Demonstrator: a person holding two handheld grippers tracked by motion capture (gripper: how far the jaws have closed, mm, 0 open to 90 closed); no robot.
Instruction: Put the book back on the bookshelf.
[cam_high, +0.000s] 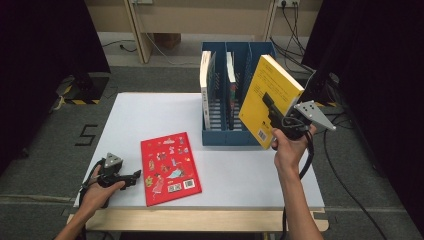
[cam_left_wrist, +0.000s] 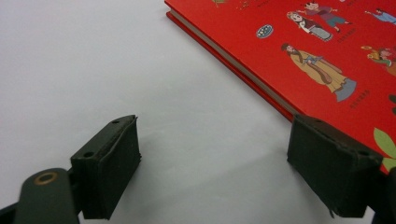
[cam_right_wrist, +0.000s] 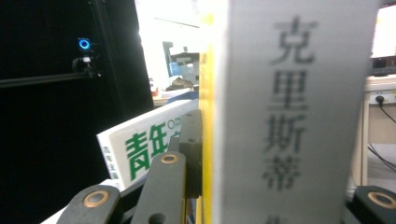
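The right gripper (cam_high: 274, 116) is clamped on the yellow book (cam_high: 270, 100), holding it tilted in the air just in front of the right slot of the blue rack (cam_high: 222, 137), which stands at the far side of the surface (cam_high: 150, 115). In the right gripper view the grey spine (cam_right_wrist: 299, 107) sits hard against the jaw, so the hold looks firm.

The step in hand seems to be slotting this book into the rack. To do it well, the book should first be brought upright, its lower edge lined up with the empty right slot, then lowered straight down without scraping the divider. The grip sits low on the cover, so the top may swing; a slow, steady descent would suit.

Two books already stand in the rack: a white book (cam_high: 205, 82) in the left slot and another book (cam_high: 230, 85) in the middle slot. The middle one leans close to the divider and could be bumped.

The left gripper (cam_high: 134, 177) rests on the near left of the surface with jaws open and nothing between them, just beside the red book (cam_high: 170, 167), which lies flat and well apart from the rack.
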